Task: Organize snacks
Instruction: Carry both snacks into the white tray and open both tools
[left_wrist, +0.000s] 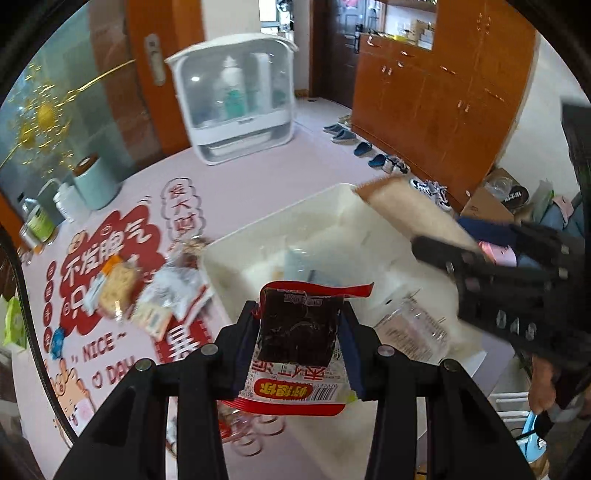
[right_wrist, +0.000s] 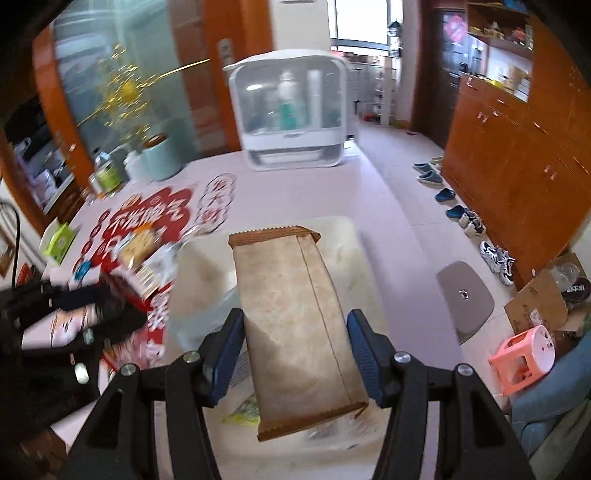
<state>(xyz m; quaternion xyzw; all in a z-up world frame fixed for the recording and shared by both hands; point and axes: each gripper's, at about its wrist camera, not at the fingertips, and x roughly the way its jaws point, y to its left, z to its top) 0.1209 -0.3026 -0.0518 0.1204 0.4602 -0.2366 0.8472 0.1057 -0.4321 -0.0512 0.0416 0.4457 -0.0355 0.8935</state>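
Note:
My left gripper (left_wrist: 299, 321) is shut on a red-and-white snack packet with a dark block inside (left_wrist: 299, 332), held above the near edge of a white bin (left_wrist: 236, 254). My right gripper (right_wrist: 295, 328) is shut on a long brown snack packet (right_wrist: 291, 310), held over the same white bin (right_wrist: 347, 236). The right gripper (left_wrist: 491, 280) and its brown packet (left_wrist: 399, 206) also show in the left wrist view, at the bin's right side. The left gripper (right_wrist: 74, 306) shows blurred at the left of the right wrist view. The bin holds a few pale packets (left_wrist: 299, 258).
A pile of loose snack packets (left_wrist: 147, 291) lies on the pink tablecloth (left_wrist: 258, 177) left of the bin. A white covered rack (left_wrist: 236, 96) stands at the table's far end. Jars and a teal canister (left_wrist: 92, 181) stand far left. A grey stool (right_wrist: 465, 295) and pink stool (right_wrist: 524, 350) are right.

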